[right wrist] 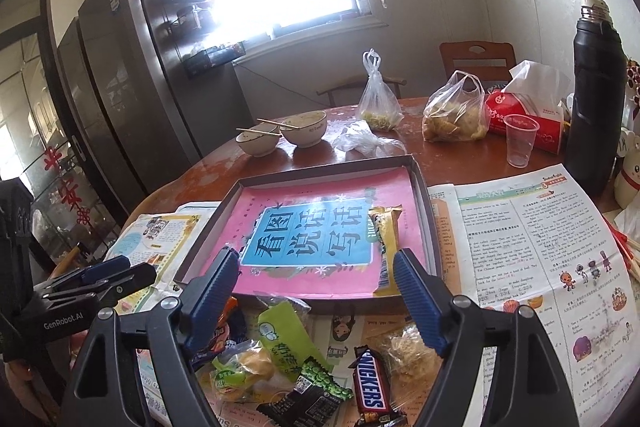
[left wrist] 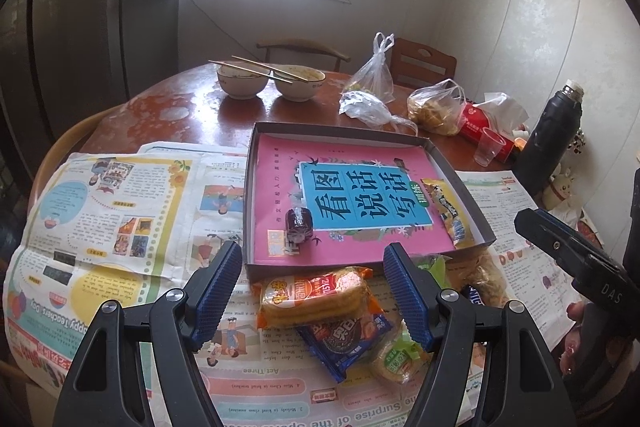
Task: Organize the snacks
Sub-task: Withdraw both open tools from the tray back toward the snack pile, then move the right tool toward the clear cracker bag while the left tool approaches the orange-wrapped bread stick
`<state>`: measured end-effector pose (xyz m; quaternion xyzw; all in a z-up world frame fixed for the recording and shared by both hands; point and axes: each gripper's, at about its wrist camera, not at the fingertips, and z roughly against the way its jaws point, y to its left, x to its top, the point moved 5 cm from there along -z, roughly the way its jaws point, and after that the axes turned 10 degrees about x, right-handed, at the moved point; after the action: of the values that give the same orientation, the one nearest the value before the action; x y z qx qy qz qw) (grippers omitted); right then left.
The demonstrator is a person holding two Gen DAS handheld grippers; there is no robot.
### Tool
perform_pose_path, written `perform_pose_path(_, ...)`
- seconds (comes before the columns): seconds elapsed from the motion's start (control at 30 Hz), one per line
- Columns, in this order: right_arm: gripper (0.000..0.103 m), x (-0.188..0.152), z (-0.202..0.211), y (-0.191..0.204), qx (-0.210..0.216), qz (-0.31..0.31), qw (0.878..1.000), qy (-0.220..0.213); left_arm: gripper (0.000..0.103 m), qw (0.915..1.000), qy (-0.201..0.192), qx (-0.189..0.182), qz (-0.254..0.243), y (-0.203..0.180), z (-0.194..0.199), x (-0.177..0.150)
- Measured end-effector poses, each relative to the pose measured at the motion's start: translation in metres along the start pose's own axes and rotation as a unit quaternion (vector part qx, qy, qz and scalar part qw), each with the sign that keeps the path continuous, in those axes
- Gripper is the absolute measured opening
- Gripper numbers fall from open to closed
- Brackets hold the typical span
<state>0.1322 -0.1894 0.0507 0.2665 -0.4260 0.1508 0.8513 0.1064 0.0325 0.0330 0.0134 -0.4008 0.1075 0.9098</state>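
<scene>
The left gripper (left wrist: 314, 271) stood spread wide in the lower centre of its view, its 2 blue pads (left wrist: 216, 291) touching nothing; below them lay an orange cracker pack (left wrist: 316, 297). The right gripper (right wrist: 316, 281) was likewise spread and empty, above a Snickers bar (right wrist: 370, 383) at the bottom. In mid-frame, the shallow box (left wrist: 464, 187) held a dark wrapped roll (left wrist: 298, 225) and a yellow snack bar (left wrist: 448, 209).

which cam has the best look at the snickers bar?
Right wrist. The Snickers bar lies in plain view between the open right claw fingers, label readable, in the snack pile in front of the box. Left wrist shows only a dark sliver of it behind that claw's right finger.
</scene>
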Motion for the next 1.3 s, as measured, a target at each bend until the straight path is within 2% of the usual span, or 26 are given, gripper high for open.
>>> perform_pose_path(0.83, 0.081, -0.021, 0.029, -0.007, -0.012, 0.000, 1.000, 0.006, 0.075, 0.9998, 0.018, -0.001, -0.008, 0.010, 0.012, -0.022)
perform_pose_path(1.3, 0.081, -0.035, 0.029, -0.007, -0.013, 0.001, 1.000, 0.023, 0.075, 0.9994, 0.031, -0.002, -0.018, 0.011, 0.008, -0.032)
